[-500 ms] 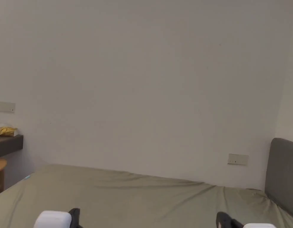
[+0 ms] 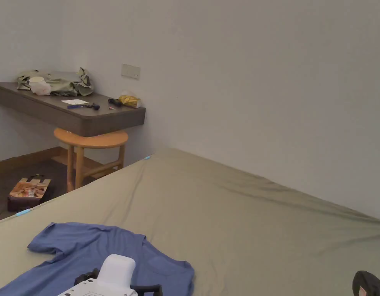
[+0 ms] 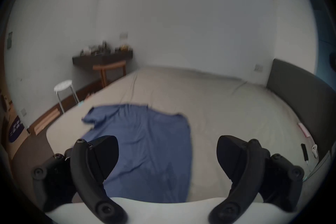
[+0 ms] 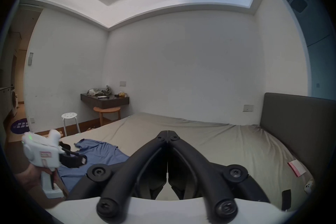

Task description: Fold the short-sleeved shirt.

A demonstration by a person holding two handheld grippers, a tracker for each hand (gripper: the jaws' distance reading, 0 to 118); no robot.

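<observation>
Shirt [image 3: 143, 146] flat on bed [image 2: 243, 216] | our left claw [image 3: 167, 158] wide above it | our right claw [image 4: 167, 132] closed, empty

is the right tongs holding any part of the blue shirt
No, the right tongs are closed on nothing above the bare bed sheet, while the blue shirt lies apart, off to one side.

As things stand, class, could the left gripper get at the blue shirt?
Probably yes. The left gripper hangs over the shirt with its jaws wide apart, and nothing lies between them and the cloth spread on the bed.
</observation>
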